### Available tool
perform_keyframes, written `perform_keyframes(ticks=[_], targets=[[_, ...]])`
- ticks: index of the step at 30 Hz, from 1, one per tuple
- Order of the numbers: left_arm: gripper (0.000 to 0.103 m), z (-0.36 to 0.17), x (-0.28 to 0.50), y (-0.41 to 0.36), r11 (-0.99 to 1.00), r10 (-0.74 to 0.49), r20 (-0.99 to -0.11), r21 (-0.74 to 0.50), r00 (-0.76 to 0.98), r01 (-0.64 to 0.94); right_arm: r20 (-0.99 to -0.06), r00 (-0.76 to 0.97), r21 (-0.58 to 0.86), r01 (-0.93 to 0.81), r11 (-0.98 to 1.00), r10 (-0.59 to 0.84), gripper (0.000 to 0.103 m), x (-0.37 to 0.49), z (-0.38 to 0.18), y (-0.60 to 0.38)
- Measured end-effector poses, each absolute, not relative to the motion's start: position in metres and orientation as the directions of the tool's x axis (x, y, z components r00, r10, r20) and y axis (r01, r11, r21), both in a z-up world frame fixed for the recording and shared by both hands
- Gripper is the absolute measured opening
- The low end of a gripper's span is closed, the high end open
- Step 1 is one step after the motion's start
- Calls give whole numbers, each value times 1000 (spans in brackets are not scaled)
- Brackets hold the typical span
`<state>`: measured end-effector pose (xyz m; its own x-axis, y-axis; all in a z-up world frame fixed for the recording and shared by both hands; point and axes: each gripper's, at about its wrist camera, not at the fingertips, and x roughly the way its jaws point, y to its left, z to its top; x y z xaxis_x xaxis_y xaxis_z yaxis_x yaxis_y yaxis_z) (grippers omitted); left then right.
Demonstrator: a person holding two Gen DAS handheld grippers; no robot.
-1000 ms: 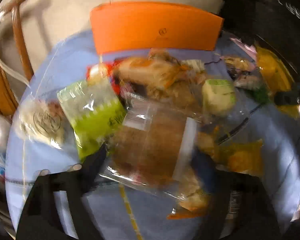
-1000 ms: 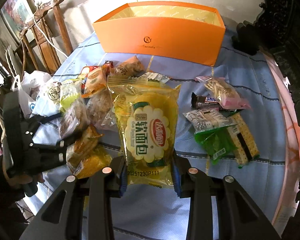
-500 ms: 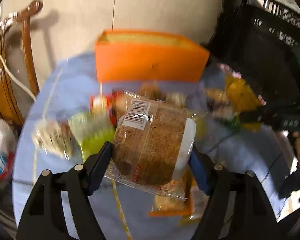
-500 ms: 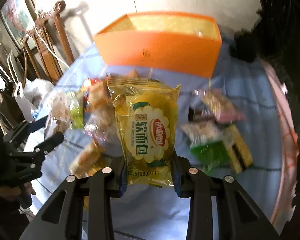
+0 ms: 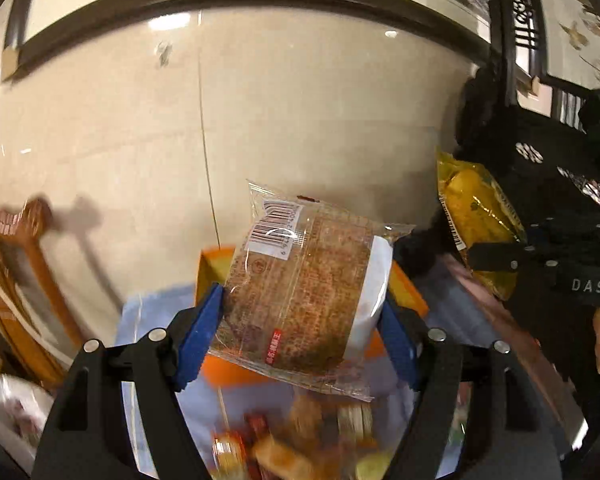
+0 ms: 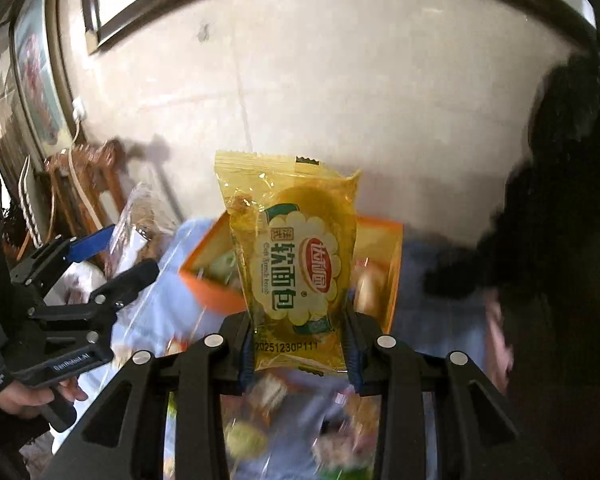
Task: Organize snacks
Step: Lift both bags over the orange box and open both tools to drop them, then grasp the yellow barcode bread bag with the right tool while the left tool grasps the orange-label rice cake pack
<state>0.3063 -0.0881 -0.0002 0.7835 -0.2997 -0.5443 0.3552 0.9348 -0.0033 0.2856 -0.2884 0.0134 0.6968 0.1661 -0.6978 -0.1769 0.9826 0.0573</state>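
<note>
My left gripper (image 5: 300, 328) is shut on a clear packet of brown cake (image 5: 300, 292) and holds it up in the air in front of the orange box (image 5: 212, 268). My right gripper (image 6: 300, 344) is shut on a yellow soft-bread packet (image 6: 296, 256), also raised, in front of the open orange box (image 6: 380, 256). The left gripper with its packet shows at the left of the right wrist view (image 6: 100, 276). The yellow packet shows at the right of the left wrist view (image 5: 476, 216).
Several loose snack packets (image 5: 296, 440) lie blurred on the blue tablecloth (image 5: 148, 320) below the grippers. A wooden chair (image 5: 24, 272) stands at the left. Dark carved furniture (image 5: 540, 152) stands at the right, a cream wall behind.
Both grippers have lifted their packets off the table and tilted up toward the wall. The orange box now sits low behind the packets, and the snack pile has dropped to the bottom edge.
</note>
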Motion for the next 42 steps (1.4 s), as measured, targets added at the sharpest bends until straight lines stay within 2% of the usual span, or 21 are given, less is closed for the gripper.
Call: perform_keyframes(ticks=[5, 7, 8, 9, 11, 14, 19, 27, 31, 36, 39, 42], targets=[[72, 10, 384, -108, 953, -241, -552, 22, 799, 302, -695, 699, 51, -186, 981, 169, 37, 351, 27, -294], [74, 2, 418, -112, 961, -238, -586, -25, 775, 276, -723, 668, 59, -195, 979, 177, 57, 382, 14, -296], [85, -3, 430, -114, 968, -214, -605, -25, 767, 250, -732, 665, 40, -178, 983, 150, 73, 390, 9, -298], [91, -10, 438, -114, 977, -167, -624, -1, 763, 213, -742, 663, -5, -149, 989, 97, 75, 398, -2, -301], [92, -21, 443, -111, 981, -129, -640, 29, 758, 191, -753, 650, 6, -147, 989, 101, 75, 400, -12, -307], [95, -37, 431, -97, 977, -135, -645, 39, 753, 209, -764, 637, 12, -144, 989, 102, 75, 388, -33, -316], [95, -66, 385, -48, 979, -165, -666, -21, 727, 203, -809, 579, 26, -139, 990, 102, 75, 353, -77, -318], [95, -152, 269, -3, 975, -133, -789, 4, 600, 221, -865, 441, 207, -121, 971, 239, 75, 248, -151, -280], [95, -183, 200, -10, 941, -226, -811, -37, 540, 337, -903, 346, 197, -198, 960, 256, 75, 184, -184, -246], [95, -217, 147, -44, 879, -183, -830, 101, 527, 465, -930, 242, 223, -227, 948, 277, 75, 128, -209, -225], [95, -230, 138, -55, 870, -195, -825, 104, 530, 483, -930, 251, 218, -207, 954, 268, 75, 113, -208, -222], [95, -240, 143, -62, 890, -231, -831, 30, 506, 455, -931, 268, 201, -195, 960, 249, 75, 102, -200, -225]])
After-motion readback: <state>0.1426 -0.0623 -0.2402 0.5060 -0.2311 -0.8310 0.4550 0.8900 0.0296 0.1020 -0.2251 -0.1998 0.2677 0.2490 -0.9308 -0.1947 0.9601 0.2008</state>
